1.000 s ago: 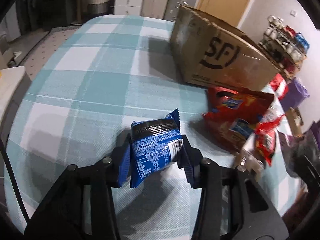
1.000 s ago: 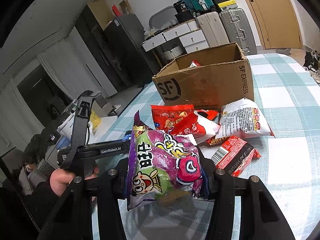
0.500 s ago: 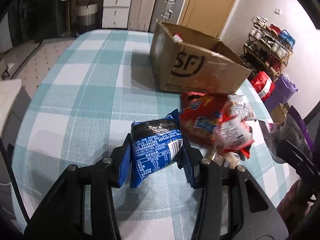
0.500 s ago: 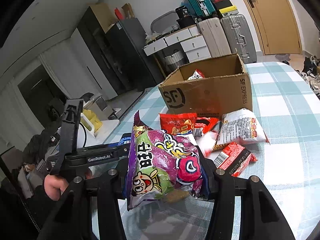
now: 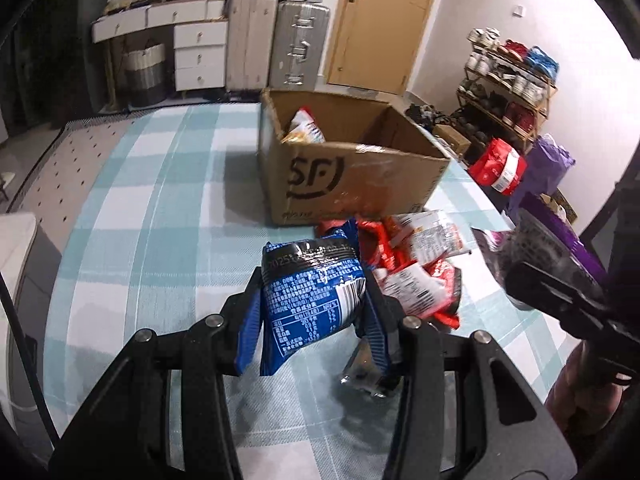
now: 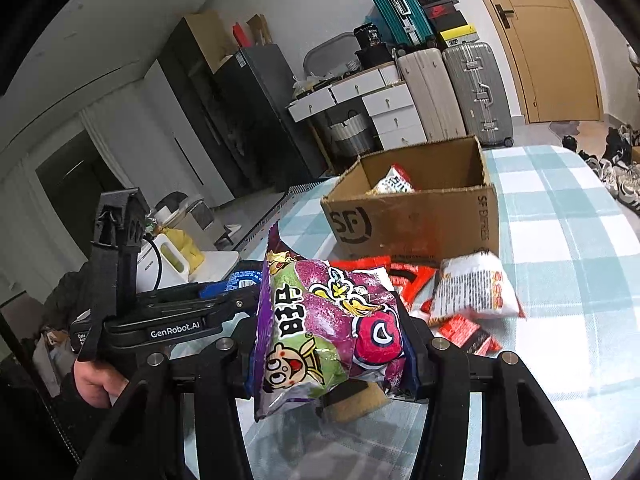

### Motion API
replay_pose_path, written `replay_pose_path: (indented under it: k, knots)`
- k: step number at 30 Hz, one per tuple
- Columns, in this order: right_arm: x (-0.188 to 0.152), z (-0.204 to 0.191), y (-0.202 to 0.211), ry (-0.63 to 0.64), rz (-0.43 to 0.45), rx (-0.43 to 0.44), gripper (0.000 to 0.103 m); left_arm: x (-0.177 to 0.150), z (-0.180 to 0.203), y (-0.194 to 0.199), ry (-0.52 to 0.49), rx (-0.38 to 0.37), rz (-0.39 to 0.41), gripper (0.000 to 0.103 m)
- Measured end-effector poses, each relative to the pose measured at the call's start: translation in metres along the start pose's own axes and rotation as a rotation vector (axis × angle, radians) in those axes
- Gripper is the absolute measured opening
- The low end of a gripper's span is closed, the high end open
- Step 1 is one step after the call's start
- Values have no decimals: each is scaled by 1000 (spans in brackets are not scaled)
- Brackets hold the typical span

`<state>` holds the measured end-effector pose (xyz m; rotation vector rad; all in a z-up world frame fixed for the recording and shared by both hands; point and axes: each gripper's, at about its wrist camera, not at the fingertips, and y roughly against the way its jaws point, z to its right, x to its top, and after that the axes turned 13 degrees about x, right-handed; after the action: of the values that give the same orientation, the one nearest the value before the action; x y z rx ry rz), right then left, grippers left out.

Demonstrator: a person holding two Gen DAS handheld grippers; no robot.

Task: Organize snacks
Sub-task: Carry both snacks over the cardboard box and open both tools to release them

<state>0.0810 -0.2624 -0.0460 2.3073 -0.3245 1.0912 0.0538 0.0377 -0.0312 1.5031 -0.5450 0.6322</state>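
My left gripper [image 5: 312, 312] is shut on a blue snack packet [image 5: 310, 292] and holds it above the checked tablecloth. My right gripper [image 6: 328, 344] is shut on a purple snack bag [image 6: 324, 328], also held above the table. An open SF cardboard box [image 5: 344, 176] stands beyond both, with a snack bag [image 5: 304, 126] inside; it also shows in the right wrist view [image 6: 416, 216]. A pile of red and white snack packets [image 5: 416, 268] lies in front of the box, seen too in the right wrist view [image 6: 468, 292]. The left gripper shows in the right wrist view [image 6: 160, 320].
The round table has a teal checked cloth [image 5: 152, 208]. Suitcases [image 5: 300, 44] and drawers [image 5: 196, 52] stand by the door behind. A shoe rack [image 5: 508, 92] and red and purple bags [image 5: 500, 164] are on the right. A small brown item [image 6: 356, 400] lies below the purple bag.
Both grippers have risen with their packets, so the box's open inside now shows. The left view has swung toward the box and the pile.
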Motion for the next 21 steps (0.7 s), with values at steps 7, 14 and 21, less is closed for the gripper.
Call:
replay_pose_path:
  k: [7,14,21]
  knots:
    - [17,3,0,-9,8,-8,52,25,13,6,-23,-33,34,42]
    - [37,8,2,-1,18,-15,52,47,29,4,-57,-54,48,42]
    - [59,10,-1,13,20,-15,52,73,40,-1,-74,-73,60,42]
